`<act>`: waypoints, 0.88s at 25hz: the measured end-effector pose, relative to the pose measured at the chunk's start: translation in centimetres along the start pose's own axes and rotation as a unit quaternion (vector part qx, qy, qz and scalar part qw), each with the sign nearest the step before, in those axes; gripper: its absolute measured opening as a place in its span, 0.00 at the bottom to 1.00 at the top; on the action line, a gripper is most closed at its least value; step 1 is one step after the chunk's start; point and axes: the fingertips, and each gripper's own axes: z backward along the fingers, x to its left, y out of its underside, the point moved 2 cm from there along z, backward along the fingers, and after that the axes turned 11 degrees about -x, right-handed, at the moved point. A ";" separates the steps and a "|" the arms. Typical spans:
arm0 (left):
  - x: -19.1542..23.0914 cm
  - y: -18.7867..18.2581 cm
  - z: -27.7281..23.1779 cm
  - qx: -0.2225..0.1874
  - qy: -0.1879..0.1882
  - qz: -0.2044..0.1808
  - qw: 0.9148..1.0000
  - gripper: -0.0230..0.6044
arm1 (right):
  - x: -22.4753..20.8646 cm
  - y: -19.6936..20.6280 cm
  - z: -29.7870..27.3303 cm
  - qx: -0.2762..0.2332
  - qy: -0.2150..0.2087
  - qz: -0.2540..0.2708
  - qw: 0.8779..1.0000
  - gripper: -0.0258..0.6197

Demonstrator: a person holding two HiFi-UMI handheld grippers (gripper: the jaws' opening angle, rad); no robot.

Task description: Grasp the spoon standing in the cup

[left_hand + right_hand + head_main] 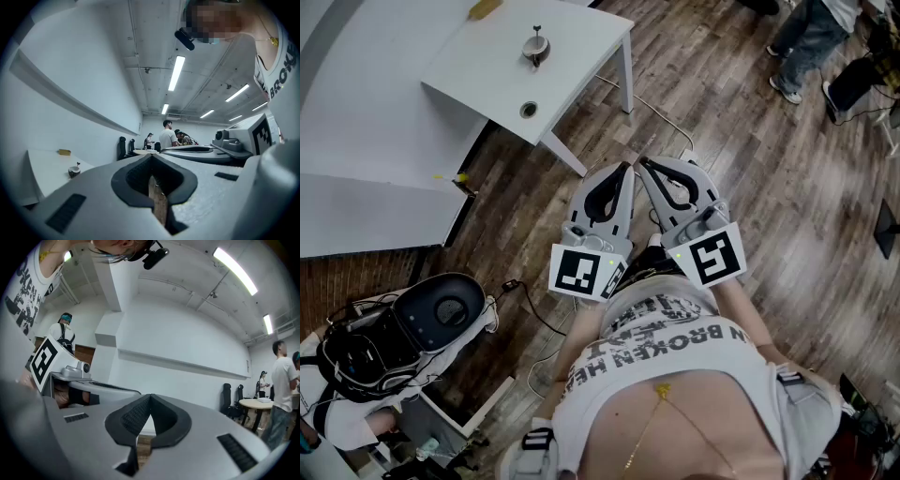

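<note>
Close to the person's body, the left gripper (pixel 627 170) and right gripper (pixel 645 162) sit side by side above the wood floor (pixel 722 122). Each has its jaws pressed together, with nothing between them. Well beyond them, on a white table (pixel 581 37), stands the cup (pixel 536 54). The spoon (pixel 537 36) is upright in it, untouched.

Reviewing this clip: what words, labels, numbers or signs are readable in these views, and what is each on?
"IN BROKEN": on the person's white T-shirt, head view; the print above and below it is only partly legible.
"BROKE": same T-shirt in the left gripper view, cut off at the edge.
Marker cubes: black-and-white square patterns, no letters.
Nothing else is readable.
</note>
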 end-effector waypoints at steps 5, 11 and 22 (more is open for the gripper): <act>-1.1 -0.5 -0.6 -0.007 0.000 0.007 1.000 0.03 | -1.0 -0.7 0.9 -0.011 0.003 -0.008 1.000 0.05; -2.2 0.3 -0.2 -0.010 -0.014 0.017 1.000 0.03 | -1.7 0.1 2.5 -0.009 -0.008 -0.026 1.000 0.05; 5.0 2.1 -2.4 0.002 -0.038 0.040 0.998 0.03 | -2.4 3.2 -3.9 0.021 -0.022 -0.012 0.999 0.05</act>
